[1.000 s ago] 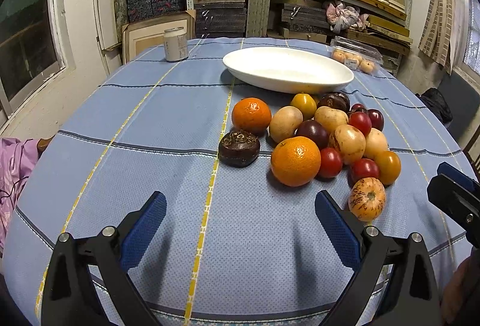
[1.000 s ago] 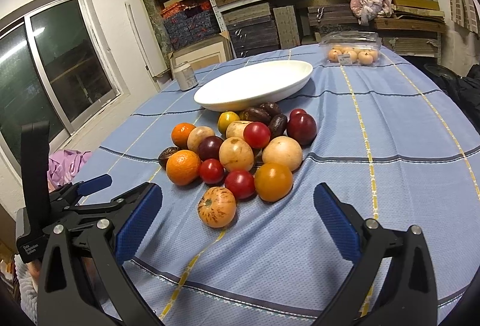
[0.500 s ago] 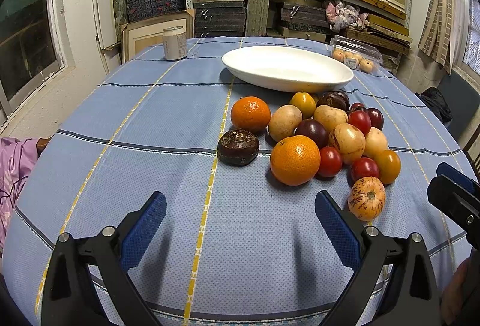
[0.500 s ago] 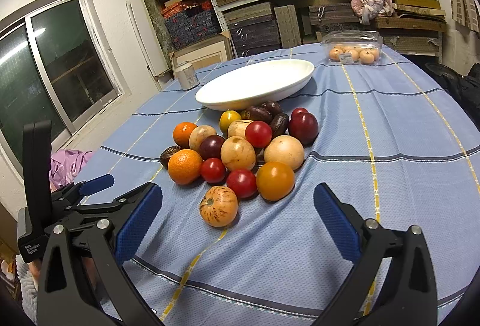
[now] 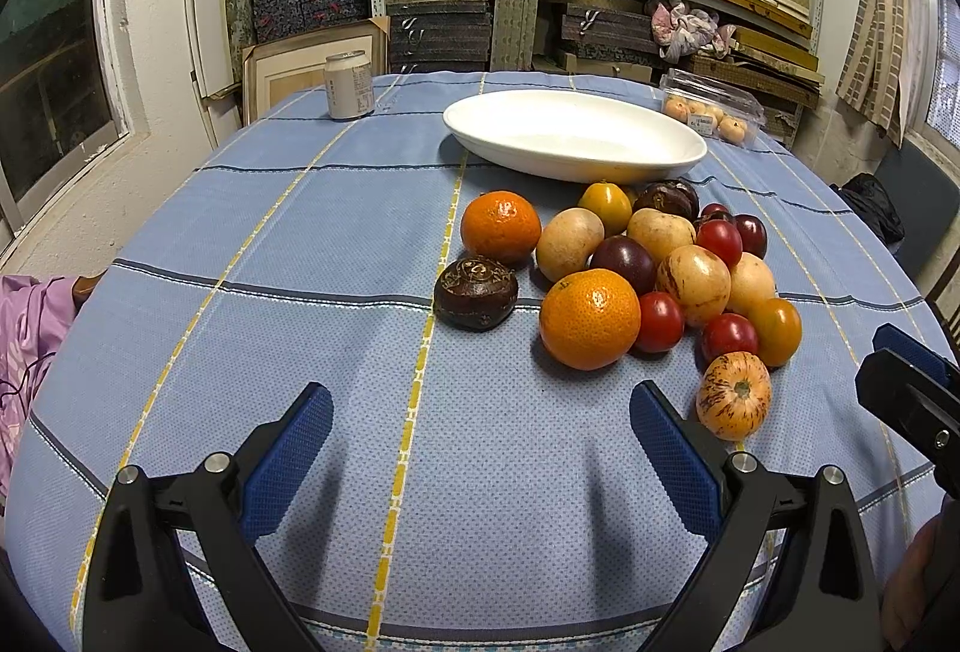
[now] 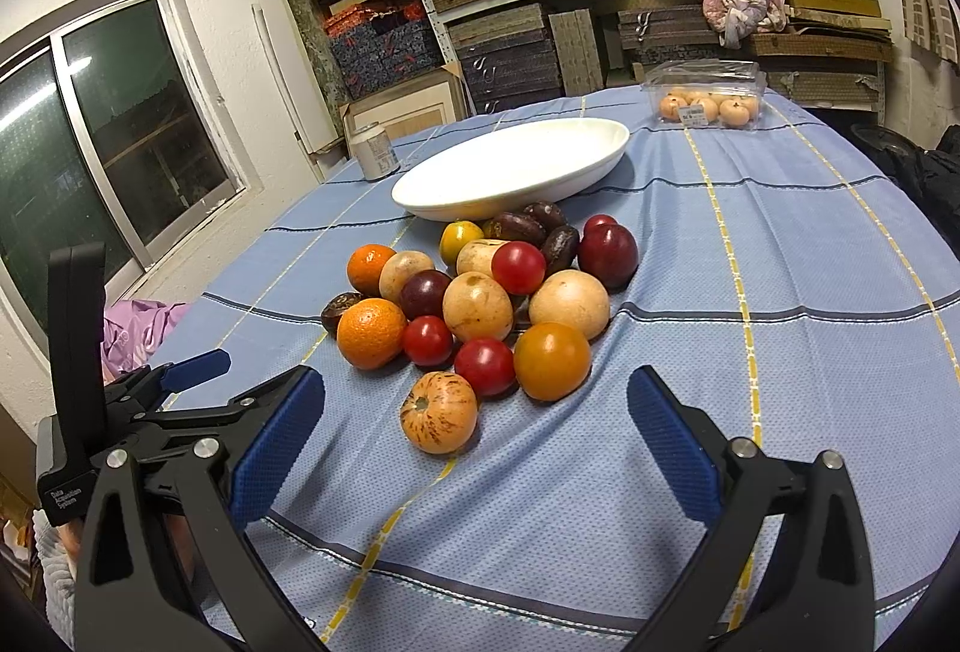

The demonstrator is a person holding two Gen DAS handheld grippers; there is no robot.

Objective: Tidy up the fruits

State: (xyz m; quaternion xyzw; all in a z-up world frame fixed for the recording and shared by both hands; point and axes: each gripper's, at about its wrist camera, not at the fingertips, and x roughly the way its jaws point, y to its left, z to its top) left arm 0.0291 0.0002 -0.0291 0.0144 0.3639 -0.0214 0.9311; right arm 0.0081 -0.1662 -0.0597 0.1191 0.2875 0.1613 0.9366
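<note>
A pile of several fruits lies on the blue tablecloth: two oranges (image 5: 590, 319) (image 6: 370, 332), a dark brown fruit (image 5: 476, 293), red tomatoes (image 6: 485, 365), tan round fruits (image 6: 477, 305), dark plums (image 6: 608, 247) and a striped orange fruit (image 5: 733, 395) (image 6: 439, 412). An empty white oval dish (image 5: 573, 134) (image 6: 510, 169) stands just behind the pile. My left gripper (image 5: 480, 442) is open and empty, in front of the pile's left side. My right gripper (image 6: 477, 439) is open and empty, with the striped fruit between its fingertips' lines, just ahead.
A drink can (image 5: 348, 84) stands at the back left. A clear plastic box of small orange fruits (image 6: 705, 102) sits at the back right. Shelves of boxes stand behind the table. A purple cloth (image 5: 27, 316) lies past the left edge.
Both grippers have crept slightly forward toward the fruit pile. Nothing on the table has moved.
</note>
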